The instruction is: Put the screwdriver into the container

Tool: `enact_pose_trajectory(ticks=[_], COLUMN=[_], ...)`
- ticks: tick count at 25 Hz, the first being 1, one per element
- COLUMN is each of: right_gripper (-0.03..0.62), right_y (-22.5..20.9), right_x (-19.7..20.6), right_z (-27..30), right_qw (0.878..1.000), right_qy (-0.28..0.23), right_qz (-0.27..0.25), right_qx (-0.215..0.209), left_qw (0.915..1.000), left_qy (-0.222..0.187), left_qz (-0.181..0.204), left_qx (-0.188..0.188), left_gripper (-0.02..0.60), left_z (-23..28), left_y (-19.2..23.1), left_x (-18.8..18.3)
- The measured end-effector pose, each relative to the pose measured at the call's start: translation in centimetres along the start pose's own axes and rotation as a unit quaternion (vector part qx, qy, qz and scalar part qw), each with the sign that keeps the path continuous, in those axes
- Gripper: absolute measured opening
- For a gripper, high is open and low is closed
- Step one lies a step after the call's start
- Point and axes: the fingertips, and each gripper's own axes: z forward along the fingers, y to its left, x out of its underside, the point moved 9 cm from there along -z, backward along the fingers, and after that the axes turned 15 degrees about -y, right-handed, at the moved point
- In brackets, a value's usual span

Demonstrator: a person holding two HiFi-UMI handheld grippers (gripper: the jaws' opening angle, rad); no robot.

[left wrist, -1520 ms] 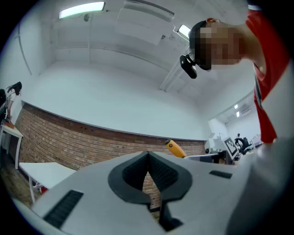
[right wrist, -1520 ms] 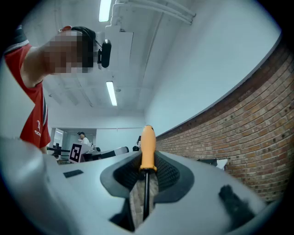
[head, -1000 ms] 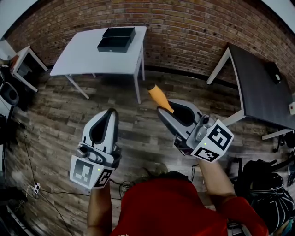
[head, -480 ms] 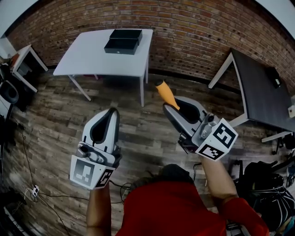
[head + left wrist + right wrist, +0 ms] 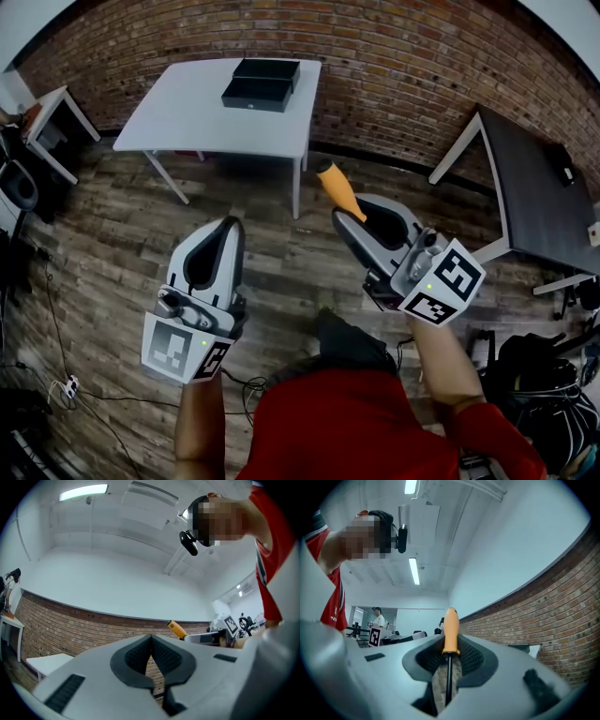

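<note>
1. White table (image 5: 178,117) stands against the brick wall (image 5: 394,56) ahead of you, towards the left. A black container (image 5: 262,82) lies near its far edge; judging by the task, that is where the tool goes.
2. Your left gripper (image 5: 228,227) hangs over the wooden floor (image 5: 112,244) with its jaws pressed together and nothing between them, so it has no part in the job at this point.
3. Your right gripper (image 5: 343,225) has its jaws clamped on the screwdriver (image 5: 335,190). The dark shaft runs down between them, and the orange handle sticks out past the tips, aimed roughly towards the table.
4. The pick-up looks done: the screwdriver is held in the air over the floor, well apart from the container.
5. You have yet to carry it across to the table, bring it over the container and let it go. The container is too small in the head view to tell whether its top is open
</note>
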Motion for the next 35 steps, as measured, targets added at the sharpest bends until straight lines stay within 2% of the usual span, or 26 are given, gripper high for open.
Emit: enact_pose_trajectory(ticks=[4,9,14,21,26,35], right_gripper=[0.089,0.089,0.089,0.089,0.089,0.089], right_y=[-1.9,-6.5,-9.9,-18.2,-23.4,-30.2], right_x=[0.9,1.8,2.8,3.6,3.7,3.6], right_z=[1.5,4.1,6.4,10.6,13.0,16.4], right_qw=[1.000,1.000,1.000,0.999,0.999,0.997], right_qy=[0.001,0.001,0.004,0.016,0.023,0.024], right_qz=[0.004,0.009,-0.010,-0.008,-0.009,-0.008], right_qx=[-0.004,-0.008,-0.021,-0.033,-0.047,-0.067], left_qw=[1.0000,0.9998,0.9996,0.9991,0.9983,0.9969], left_qy=[0.006,0.012,0.012,0.018,0.022,0.029], left_qz=[0.001,0.003,0.009,0.011,0.029,0.050], left_qx=[-0.006,-0.014,-0.024,-0.036,-0.046,-0.054], left_gripper=[0.014,0.014,0.014,0.014,0.014,0.014], left_z=[1.1,4.3,6.8,13.7,18.6,24.5], left_y=[1.7,4.7,7.3,11.7,13.8,16.3], left_x=[1.2,3.4,5.5,9.3,11.1,13.9])
